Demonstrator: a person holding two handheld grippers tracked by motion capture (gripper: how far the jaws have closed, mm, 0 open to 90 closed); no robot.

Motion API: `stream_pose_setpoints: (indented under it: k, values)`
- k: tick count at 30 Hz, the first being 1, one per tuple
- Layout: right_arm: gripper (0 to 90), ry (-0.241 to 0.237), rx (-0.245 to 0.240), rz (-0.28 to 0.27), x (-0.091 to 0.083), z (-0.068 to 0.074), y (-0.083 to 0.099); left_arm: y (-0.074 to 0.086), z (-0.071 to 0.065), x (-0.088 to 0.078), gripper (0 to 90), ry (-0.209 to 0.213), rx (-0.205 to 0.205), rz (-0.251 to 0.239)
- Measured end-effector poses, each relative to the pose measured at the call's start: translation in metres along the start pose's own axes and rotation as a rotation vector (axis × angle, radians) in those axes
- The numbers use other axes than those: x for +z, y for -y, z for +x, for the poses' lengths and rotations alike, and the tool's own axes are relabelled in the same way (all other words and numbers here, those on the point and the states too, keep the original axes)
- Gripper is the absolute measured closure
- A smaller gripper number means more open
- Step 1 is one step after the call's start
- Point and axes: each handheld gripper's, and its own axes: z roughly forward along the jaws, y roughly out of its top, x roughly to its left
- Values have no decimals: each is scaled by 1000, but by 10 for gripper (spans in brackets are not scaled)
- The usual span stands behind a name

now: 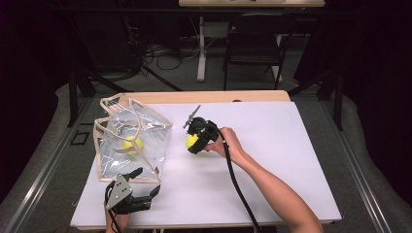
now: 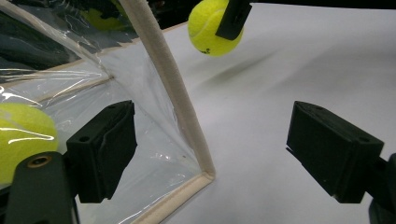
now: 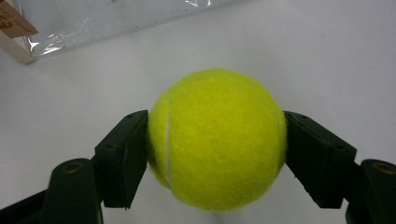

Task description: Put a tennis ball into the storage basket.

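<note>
above table, right gripper [image 3: 215, 154] clamps tennis ball [image 3: 217, 137].

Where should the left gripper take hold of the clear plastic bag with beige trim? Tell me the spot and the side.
Grip the beige trimmed corner edge of the clear plastic bag, coming from the person's side: that stiff edge stands upright between the open left gripper's jaws, while the film panels look slippery and slack.

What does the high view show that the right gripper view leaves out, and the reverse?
High view: a second tennis ball inside the clear bag, the left claw open at the bag's near edge, and a chair beyond the table. Right gripper view: the held ball's white seam. Both: the right claw shut on the tennis ball.
</note>
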Motion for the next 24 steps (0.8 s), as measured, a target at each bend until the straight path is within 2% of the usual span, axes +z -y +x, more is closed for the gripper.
stream_pose_setpoints:
  k: [16,24]
  values:
    - [257,0,-1,-52,-20,2,-6,0,1,0,160,0,-1,-2]
    - [257,16,-9,-67,-28,2,-9,0,-1,1,160,3,1,-4]
